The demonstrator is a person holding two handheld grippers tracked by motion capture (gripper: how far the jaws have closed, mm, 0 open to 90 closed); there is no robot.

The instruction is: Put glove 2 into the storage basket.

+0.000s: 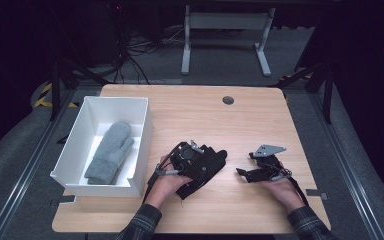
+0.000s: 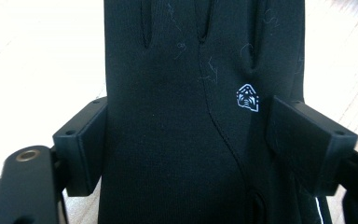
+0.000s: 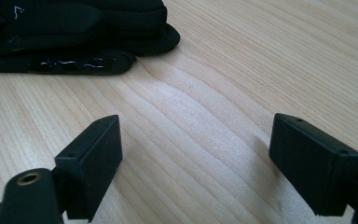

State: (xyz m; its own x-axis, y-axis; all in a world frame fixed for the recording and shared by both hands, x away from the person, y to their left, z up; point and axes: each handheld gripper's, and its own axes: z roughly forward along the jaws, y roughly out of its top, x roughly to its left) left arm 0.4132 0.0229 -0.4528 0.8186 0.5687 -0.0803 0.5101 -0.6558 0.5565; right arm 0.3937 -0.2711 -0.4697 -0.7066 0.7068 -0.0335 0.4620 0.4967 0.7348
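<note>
Lying between the spread-apart left gripper [image 2: 186,140] jaws, black glove [image 2: 177,116]; right gripper [image 3: 214,158] apart.

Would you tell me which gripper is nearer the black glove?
Left. The left gripper straddles the black glove, jaws open; the right gripper hovers over bare table beside it.

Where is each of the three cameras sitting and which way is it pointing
High view: above the person's side, facing forward and down on the wooden table; both forearms, left tongs on the black glove, right tongs, white box with grey mitten.
Left gripper view: rides the left tongs, facing down along its jaws; black glove between them, pads wide.
Right gripper view: rides the right tongs, low over the table; open jaws, nothing between.
Shared: the black glove shows in all three.
</note>
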